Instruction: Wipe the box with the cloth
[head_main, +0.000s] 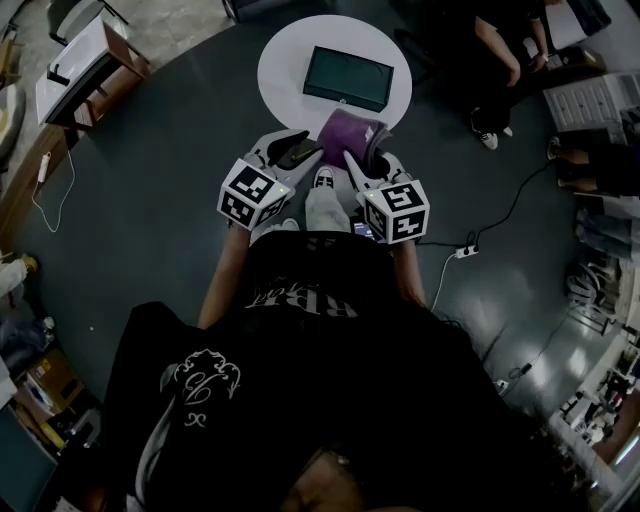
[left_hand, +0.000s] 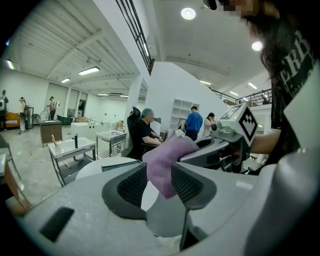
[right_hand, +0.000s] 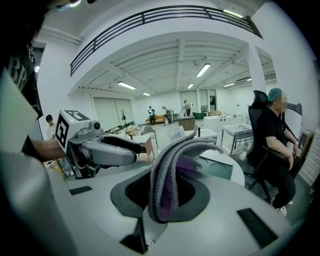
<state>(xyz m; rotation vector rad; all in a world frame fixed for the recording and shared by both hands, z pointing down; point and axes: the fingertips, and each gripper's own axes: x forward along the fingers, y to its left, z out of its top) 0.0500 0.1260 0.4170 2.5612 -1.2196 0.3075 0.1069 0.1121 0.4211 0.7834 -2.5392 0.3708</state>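
Observation:
A flat dark box (head_main: 345, 78) lies on a round white table (head_main: 283, 62). My right gripper (head_main: 366, 150) hovers at the table's near edge, shut on a folded purple cloth (head_main: 351, 133); the fold bulges up between the jaws in the right gripper view, cloth (right_hand: 166, 182). My left gripper (head_main: 298, 150) stands beside it, jaws apart. From the left gripper view the cloth (left_hand: 165, 165) hangs at the gap between the left gripper's (left_hand: 152, 182) jaws without being pinched. The box (right_hand: 216, 167) shows beyond the cloth.
A seated person in black (right_hand: 272, 135) is close to the table's far right side. A power strip (head_main: 465, 252) with cables lies on the floor to my right. Desks and shelving (head_main: 85, 70) stand at the upper left. My shoes (head_main: 322, 195) are below the grippers.

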